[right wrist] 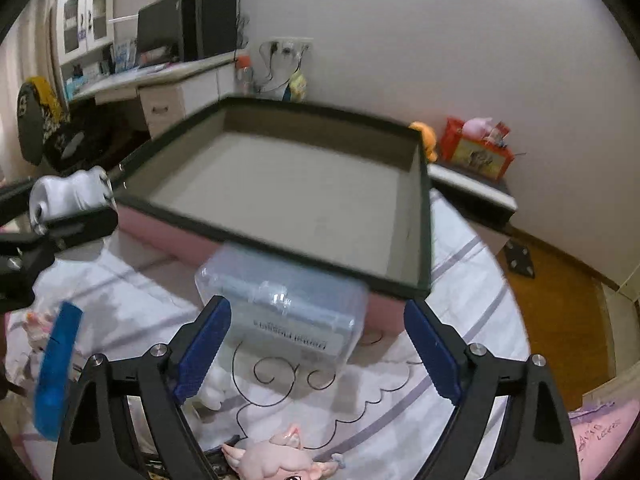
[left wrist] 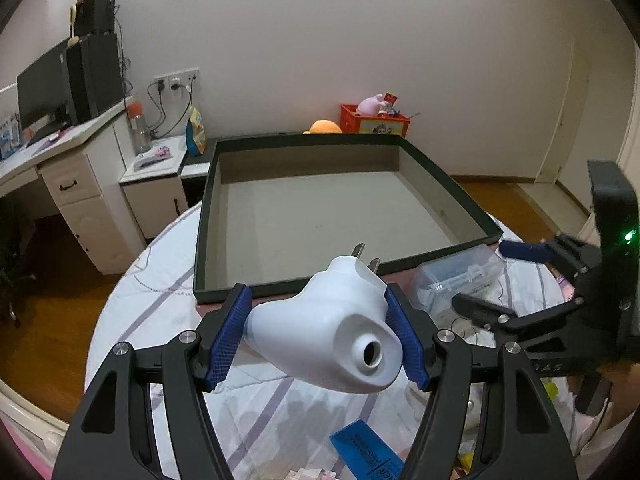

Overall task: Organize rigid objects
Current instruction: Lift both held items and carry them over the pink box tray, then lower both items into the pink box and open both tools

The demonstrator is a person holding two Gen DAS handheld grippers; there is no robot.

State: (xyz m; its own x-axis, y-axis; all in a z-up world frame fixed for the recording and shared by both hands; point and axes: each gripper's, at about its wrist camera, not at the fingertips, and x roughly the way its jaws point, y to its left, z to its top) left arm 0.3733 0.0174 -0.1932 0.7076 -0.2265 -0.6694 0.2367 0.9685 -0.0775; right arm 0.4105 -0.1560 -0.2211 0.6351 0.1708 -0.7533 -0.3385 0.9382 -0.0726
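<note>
The left gripper grips a white plug, while the right gripper's jaws gape around a clear box, at six o'clock of the tray.

Soft, even indoor light, moderately bright; source not visible. Faint, diffuse shadows on cloth under white plug. Left wrist view sharp at centre. Right wrist view motion-blurred: rim of tray smeared, clear plastic box soft, its label unreadable. Strong fisheye bending in both: walls bow, dark vignette in corners. Green indicator light flares slightly.
</note>
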